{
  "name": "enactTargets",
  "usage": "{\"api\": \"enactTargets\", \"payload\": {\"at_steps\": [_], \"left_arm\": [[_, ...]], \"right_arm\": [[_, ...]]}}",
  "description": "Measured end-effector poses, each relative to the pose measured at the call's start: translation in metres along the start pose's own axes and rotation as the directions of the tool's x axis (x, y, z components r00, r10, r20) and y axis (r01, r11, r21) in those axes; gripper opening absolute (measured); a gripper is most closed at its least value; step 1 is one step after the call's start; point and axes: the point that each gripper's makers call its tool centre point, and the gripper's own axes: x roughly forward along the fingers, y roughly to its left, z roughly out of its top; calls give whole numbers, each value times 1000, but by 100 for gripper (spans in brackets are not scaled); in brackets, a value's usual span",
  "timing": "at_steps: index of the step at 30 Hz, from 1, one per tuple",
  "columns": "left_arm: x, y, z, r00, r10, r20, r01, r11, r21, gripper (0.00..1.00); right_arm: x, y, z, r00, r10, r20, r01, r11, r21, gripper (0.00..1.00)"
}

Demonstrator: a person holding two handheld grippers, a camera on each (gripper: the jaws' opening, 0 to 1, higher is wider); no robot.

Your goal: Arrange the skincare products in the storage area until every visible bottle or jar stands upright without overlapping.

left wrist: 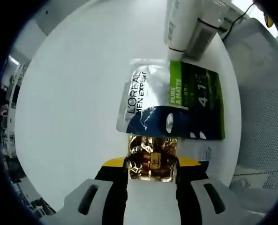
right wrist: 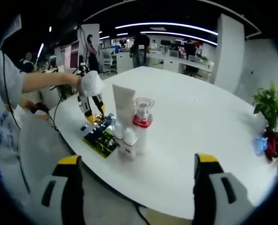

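My left gripper (left wrist: 151, 168) is shut on a small gold, shiny item (left wrist: 151, 151) just above the white table (left wrist: 68, 117). Right behind it a L'Oreal Men Expert packet (left wrist: 176, 101) in silver, green and navy lies flat. Beyond the packet a white tube (left wrist: 180, 23) and a clear bottle with a red band (left wrist: 205, 29) stand. In the right gripper view the white tube (right wrist: 123, 108), the clear bottle with a red collar (right wrist: 142, 121) and a small white bottle (right wrist: 129, 143) stand upright close together, the packet (right wrist: 99, 138) flat beside them. A gloved hand holds the left gripper (right wrist: 95, 112) there. My right gripper (right wrist: 138, 161) is open, holding nothing.
The round table's near edge (right wrist: 143, 199) runs below the products, with open tabletop to their right. A potted plant (right wrist: 269, 105) and a blue item (right wrist: 260, 144) sit at the far right edge. A person's arm (right wrist: 45, 80) reaches in from the left. Desks and people fill the background.
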Motion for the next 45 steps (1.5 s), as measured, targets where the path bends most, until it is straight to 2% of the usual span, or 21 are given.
{"api": "enactTargets", "payload": {"at_steps": [28, 39, 45], "left_arm": [[-2, 3, -3, 999, 35, 31, -35, 999, 12, 40], [-17, -4, -3, 996, 63, 68, -63, 998, -11, 40], [-28, -8, -1, 991, 86, 106, -84, 996, -26, 41]], "right_arm": [[-2, 0, 1, 1000, -5, 1, 5, 1000, -5, 99], [0, 4, 3, 1000, 1, 3, -1, 1000, -12, 99], [2, 7, 4, 1000, 10, 4, -10, 1000, -18, 99]]}}
